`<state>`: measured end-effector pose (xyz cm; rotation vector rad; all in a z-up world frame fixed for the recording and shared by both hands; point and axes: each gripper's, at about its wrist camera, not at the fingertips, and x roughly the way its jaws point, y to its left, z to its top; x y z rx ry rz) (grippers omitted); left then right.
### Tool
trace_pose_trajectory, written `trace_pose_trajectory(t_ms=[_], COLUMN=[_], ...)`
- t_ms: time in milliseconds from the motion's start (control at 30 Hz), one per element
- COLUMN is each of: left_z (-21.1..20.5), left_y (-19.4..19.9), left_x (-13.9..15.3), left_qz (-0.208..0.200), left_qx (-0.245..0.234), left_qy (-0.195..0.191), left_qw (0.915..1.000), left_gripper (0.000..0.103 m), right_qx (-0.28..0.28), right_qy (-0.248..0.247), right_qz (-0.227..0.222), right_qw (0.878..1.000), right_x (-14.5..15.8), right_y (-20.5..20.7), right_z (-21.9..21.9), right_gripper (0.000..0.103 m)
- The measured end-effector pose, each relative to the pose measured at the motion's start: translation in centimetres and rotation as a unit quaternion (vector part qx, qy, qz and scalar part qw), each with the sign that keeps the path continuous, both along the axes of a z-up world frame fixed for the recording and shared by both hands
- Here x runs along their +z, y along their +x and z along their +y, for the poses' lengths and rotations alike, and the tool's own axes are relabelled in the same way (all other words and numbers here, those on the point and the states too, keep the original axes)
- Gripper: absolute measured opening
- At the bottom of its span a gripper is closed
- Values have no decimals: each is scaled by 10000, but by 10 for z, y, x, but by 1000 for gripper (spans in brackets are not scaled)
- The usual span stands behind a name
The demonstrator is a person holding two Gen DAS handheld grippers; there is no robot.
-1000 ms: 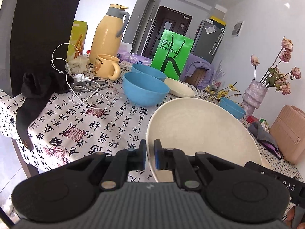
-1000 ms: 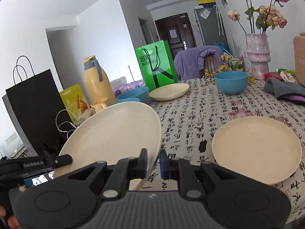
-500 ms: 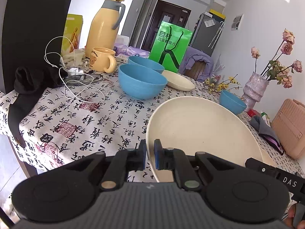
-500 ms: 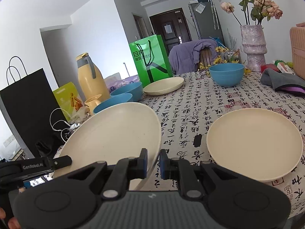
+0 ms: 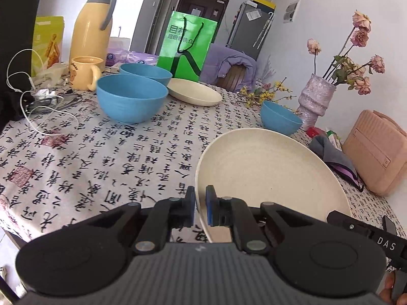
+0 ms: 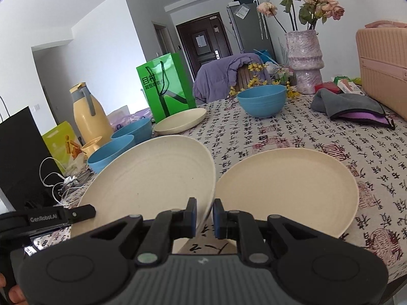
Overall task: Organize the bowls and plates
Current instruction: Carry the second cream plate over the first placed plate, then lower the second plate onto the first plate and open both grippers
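Jaws of both grippers pinch opposite rims of one empty cream plate, held tilted.

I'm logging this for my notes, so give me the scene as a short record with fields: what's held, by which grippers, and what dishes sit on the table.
held: cream plate, tilted, off the table
left gripper: shut on the plate's rim
right gripper: shut on the plate's opposite rim
flat plate: on the tablecloth, just right of the held one
far plate: by the green bag
blue bowls: two near the mug, one near the vase
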<state>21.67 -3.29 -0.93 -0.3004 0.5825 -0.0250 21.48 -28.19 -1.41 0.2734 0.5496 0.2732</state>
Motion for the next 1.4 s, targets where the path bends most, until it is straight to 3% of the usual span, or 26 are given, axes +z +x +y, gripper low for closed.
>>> trace_pose_trajectory(t_ms=[400,600,733,1167,1400], left_z=[-84,-115,-133,-151,-143], left_y=[45,61,65,71,64], left_x=[-15,-23,-26,-35,-26], left_qz=[201,264,193,178,78], left_qx=[-598,-836,-1026,-1255,-1305], left_qy=[42,209,522,979,955], left_qw=[9980,9959,9932,9871,9868], left_gripper=[9,10,11,13,13], right_qx=[-507,-683,-797,-882,-873], right_qy=[-120,-267,-412,-575,-602], right_qz=[113,204,213,283,286], right_qw=[9986,9971,9957,9940,9940], right_x=[-10,-17,-22,-30,-31], right_y=[21,31,33,38,38], right_z=[-80,-108,-117,-129,-130], right_gripper=[13,13,13,16,19])
